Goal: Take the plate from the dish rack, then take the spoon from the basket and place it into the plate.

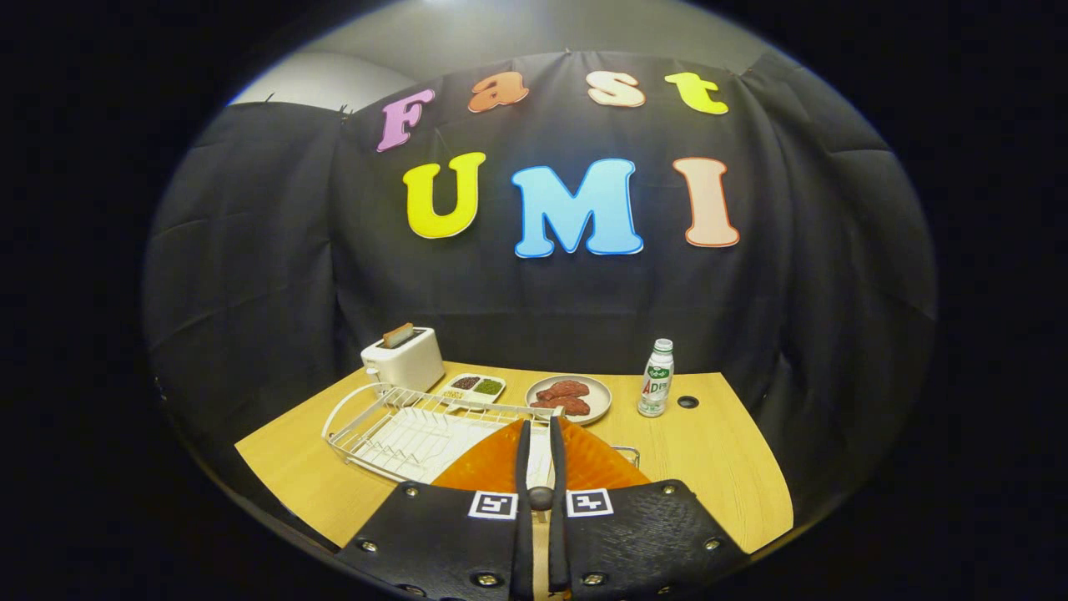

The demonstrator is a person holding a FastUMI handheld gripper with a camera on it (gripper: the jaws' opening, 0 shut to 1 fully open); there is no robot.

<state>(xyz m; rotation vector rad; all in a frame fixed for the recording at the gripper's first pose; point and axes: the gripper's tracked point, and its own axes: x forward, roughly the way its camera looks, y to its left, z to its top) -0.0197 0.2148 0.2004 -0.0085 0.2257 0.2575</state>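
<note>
The tongs (540, 442) are nearly closed, their two fingers pinching the rim of an orange plate (488, 466) that stands edge-on between them, just over the near end of the white wire dish rack (392, 438) at the bench's near left. The plate looks thin, stiff and glossy, probably light plastic: it should not bend, but the smooth rim may slip or swing in a narrow pinch, so a hold deeper than the lip seems wise. Free bench (701, 451) lies to the right of the rack for setting it down. Beyond the rack stand a small divided tray (476, 386) and a grey dish of reddish food (570, 397); a white toaster (403, 357) sits at the far left corner, a bottle (657, 377) toward the far right. I cannot make out the basket or spoon.
</note>
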